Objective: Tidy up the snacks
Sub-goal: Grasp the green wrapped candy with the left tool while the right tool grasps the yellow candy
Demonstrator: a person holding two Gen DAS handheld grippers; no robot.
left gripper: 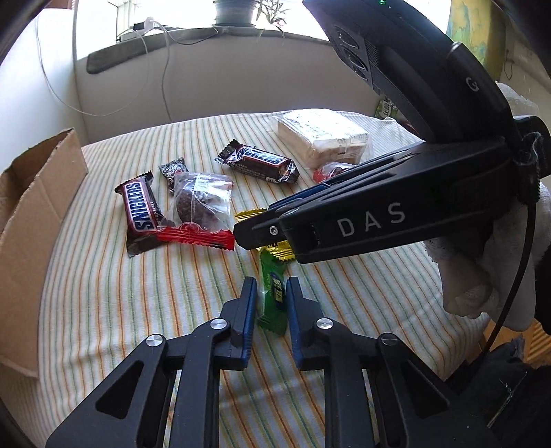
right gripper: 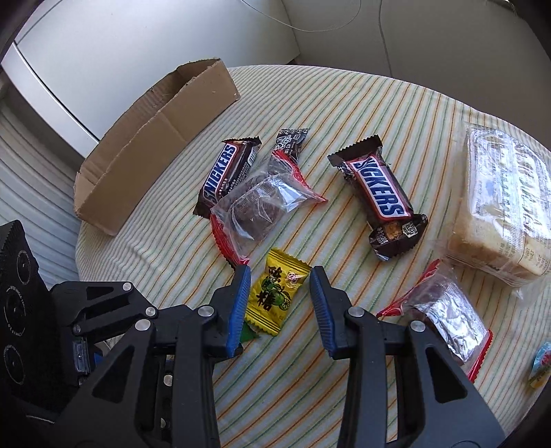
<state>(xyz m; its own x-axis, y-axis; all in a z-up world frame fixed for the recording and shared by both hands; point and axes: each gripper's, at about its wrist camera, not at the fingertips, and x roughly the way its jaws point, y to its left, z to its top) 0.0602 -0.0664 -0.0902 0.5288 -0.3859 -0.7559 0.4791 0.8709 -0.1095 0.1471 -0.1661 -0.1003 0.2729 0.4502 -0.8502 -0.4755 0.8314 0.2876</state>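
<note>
Task barely begun, by my reading: the cardboard box (right gripper: 151,138) at ten o'clock of the table shows nothing inside in the part visible, and every snack lies loose on the striped tablecloth (left gripper: 103,293). The left gripper (left gripper: 272,299) has its jaws drawn narrow on a green candy (left gripper: 273,293), pads against the wrapper's sides, candy not yet lifted off the cloth. The right gripper (right gripper: 279,303) stands half open astride a yellow candy (right gripper: 275,293), with a gap visible on both sides (no grip yet). Left to sort: two Snickers bars (right gripper: 224,175) and (right gripper: 382,196), two clear-wrapped brown cakes with red edges (right gripper: 258,206) and (right gripper: 444,313), a small dark packet (right gripper: 289,141), and a large wrapped block of cake (right gripper: 506,206) at three o'clock. Surface: round table, cloth in green, orange and cream stripes, lying fairly flat. Room: pale wall behind, a sill with a potted plant (left gripper: 237,10) at twelve o'clock, loose white cables (left gripper: 165,51) hanging down.
</note>
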